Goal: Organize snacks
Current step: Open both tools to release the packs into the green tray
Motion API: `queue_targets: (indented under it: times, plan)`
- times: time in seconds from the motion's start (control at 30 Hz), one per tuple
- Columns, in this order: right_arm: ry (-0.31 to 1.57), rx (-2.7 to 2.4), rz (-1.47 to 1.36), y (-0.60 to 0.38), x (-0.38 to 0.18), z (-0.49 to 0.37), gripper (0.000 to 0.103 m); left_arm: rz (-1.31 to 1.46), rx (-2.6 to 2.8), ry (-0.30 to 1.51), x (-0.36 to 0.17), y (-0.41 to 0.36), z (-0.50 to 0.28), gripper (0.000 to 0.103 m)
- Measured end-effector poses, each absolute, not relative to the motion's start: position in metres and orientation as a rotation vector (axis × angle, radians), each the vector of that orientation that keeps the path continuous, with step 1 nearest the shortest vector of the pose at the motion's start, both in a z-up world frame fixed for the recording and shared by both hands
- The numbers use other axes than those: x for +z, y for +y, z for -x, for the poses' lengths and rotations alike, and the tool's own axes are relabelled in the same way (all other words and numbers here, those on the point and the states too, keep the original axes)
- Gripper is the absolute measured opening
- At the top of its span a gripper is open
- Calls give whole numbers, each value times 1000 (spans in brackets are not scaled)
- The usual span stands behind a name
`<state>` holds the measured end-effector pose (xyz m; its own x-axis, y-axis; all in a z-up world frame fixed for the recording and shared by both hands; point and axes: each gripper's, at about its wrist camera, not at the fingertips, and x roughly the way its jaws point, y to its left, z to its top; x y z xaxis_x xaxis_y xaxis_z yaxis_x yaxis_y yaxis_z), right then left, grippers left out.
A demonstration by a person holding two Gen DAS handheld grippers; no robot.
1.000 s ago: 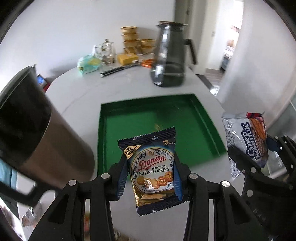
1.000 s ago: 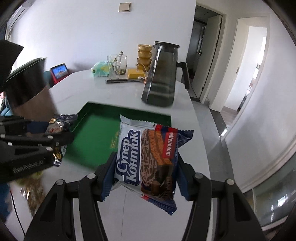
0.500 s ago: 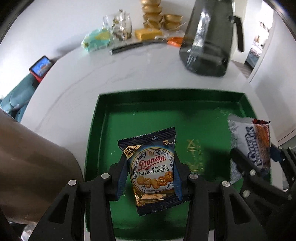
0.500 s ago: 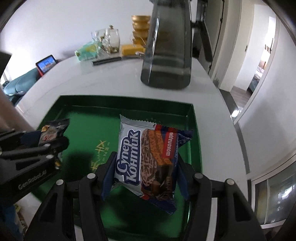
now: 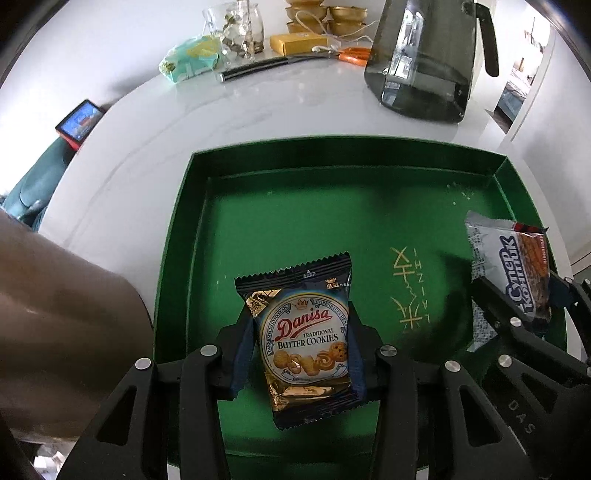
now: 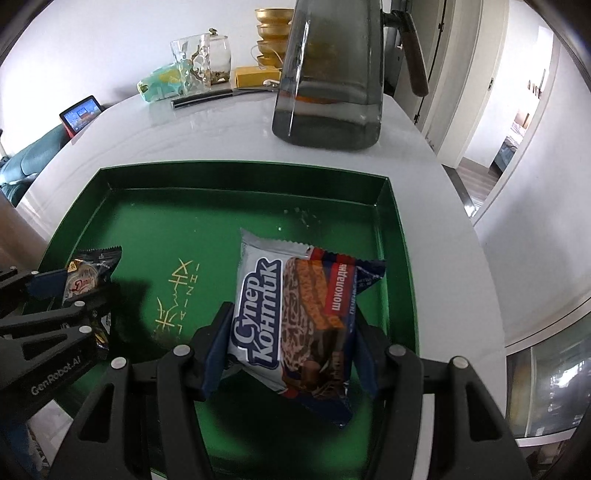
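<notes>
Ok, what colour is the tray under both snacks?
Dark green tray with gold lettering inside; clearest in the left wrist view.

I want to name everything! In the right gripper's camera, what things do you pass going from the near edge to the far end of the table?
Right gripper holding the Super Kontik wafer pack → green tray → dark glass pitcher → stacked gold bowls.

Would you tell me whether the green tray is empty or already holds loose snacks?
Empty: the green tray has bare floor; the cookie packet and wafer packet are both clamped in grippers.
</notes>
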<state>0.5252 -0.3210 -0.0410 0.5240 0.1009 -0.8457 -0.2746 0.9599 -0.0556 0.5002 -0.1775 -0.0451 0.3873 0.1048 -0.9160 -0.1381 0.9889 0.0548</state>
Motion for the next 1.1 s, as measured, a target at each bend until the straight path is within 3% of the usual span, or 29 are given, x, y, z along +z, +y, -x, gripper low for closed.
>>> queue_targets:
  times: [0.07,0.13,0.17,0.23,0.4,0.57,0.87,1.1]
  plan:
    - [1007,231,187,-322,-40,-524,79,43,155,1161,-46,-176,-500,40]
    - [1013,227,197,-322,-37,-524,98,44,160,1152,-44,-175,-500,44]
    - [1009,224,199,-322,-35,-524,103,39,166,1146,-42,-174,-500,47]
    - [1005,228,190,-324,-30,-522,103,24,175,1133,-39,-175,-499,54]
    - [964,214,183,-328,-2,-509,103,2,194,1102,-25,-175,-494,55]
    - [835,184,181,-334,66,-479,103,18,187,1049,9,-176,-481,55]
    - [417,188,157,-333,267,-355,103,33,9,750,170,-174,-395,55]
    - [200,240,160,-307,352,-245,103,18,1,535,272,-90,-290,60]
